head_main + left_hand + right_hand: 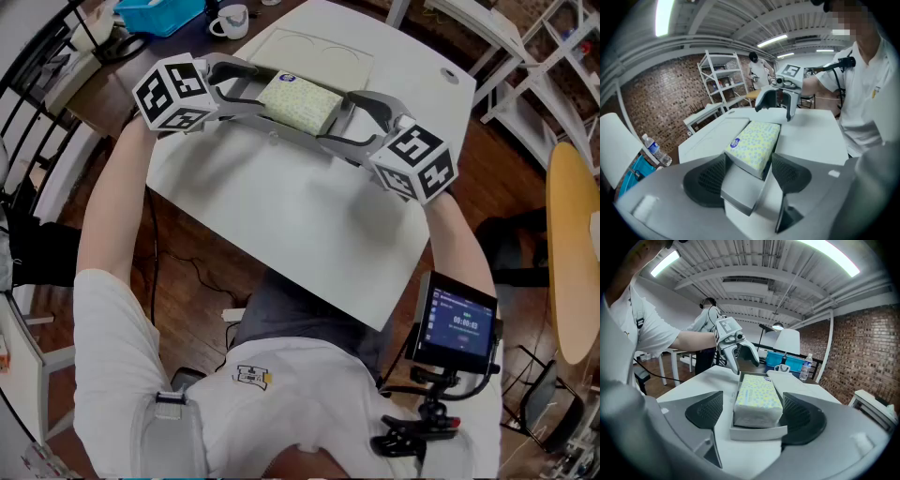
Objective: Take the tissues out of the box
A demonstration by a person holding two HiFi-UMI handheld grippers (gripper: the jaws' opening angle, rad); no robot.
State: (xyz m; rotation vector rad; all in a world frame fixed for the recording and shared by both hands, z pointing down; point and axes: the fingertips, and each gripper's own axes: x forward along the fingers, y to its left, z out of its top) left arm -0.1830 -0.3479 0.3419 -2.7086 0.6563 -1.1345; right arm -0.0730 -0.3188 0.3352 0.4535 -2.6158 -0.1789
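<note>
A yellow-green patterned tissue pack lies in a shallow white box on the white table. My left gripper stands open at the box's left end, and its jaws straddle that end closely. At the opposite end my right gripper is open too. Its right pad is against the box side, and a gap shows at its left pad. Each gripper view shows the other gripper beyond the pack.
A flat white lid-like panel lies on the table behind the box. Beyond the table stand a mug, a blue bin and a water bottle. A small monitor is at my right hip. A round wooden table is at far right.
</note>
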